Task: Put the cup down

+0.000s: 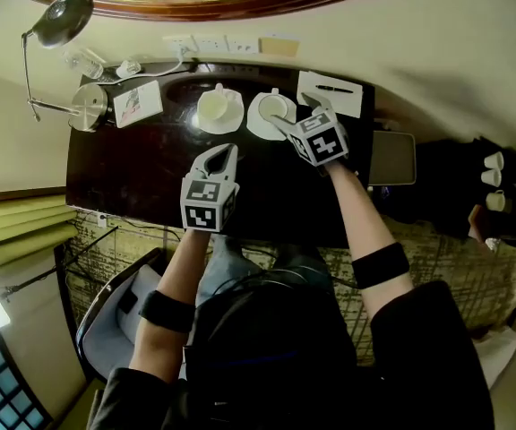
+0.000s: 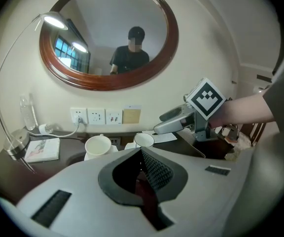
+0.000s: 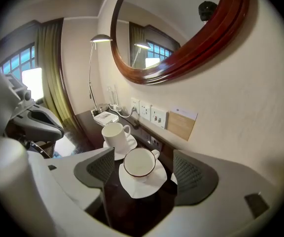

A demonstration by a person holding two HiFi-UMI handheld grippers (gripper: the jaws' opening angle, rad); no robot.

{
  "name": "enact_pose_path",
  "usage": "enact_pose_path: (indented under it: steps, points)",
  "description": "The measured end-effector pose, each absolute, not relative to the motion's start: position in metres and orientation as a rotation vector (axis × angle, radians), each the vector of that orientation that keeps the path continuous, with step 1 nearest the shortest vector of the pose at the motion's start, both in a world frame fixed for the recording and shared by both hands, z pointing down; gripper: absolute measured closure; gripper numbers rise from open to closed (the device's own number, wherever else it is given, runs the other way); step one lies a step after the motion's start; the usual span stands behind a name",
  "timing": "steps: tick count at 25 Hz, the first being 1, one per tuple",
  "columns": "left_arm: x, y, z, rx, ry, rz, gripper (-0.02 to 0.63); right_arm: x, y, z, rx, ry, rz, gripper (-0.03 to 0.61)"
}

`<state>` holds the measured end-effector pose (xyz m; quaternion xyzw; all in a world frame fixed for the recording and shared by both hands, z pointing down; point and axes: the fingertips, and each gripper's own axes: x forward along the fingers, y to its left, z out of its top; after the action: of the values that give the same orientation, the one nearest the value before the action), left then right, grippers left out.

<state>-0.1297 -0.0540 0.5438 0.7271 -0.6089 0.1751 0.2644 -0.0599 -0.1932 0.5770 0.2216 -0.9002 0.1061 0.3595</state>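
Observation:
A white cup with a brown rim (image 3: 139,163) stands upright on its white saucer (image 3: 143,185) on the dark desk (image 1: 141,173). My right gripper (image 3: 146,171) hovers just above it, open, its pads (image 3: 102,168) apart on either side and clear of the cup. The head view shows that cup (image 1: 274,107) under the right gripper (image 1: 298,115) at the back of the desk. A second white cup (image 1: 215,106) sits on its own saucer to the left. My left gripper (image 1: 222,157) is shut and empty, held over the desk's middle; its jaws (image 2: 144,169) meet with nothing between.
A desk lamp (image 1: 61,21), a booklet (image 1: 139,101) and a bottle stand at the back left. A notepad with a pen (image 1: 330,92) lies at the back right. Wall sockets (image 1: 195,45) and an oval mirror (image 2: 107,38) are behind. A chair stands below the desk's near edge.

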Motion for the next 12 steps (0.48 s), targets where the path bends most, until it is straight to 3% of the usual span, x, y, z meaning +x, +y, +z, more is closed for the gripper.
enact_pose_path:
  steps: [12]
  points:
    - [-0.129, -0.035, 0.508, 2.037, -1.655, 0.469, 0.614, 0.008, -0.151, 0.505, 0.787, -2.427, 0.421, 0.504]
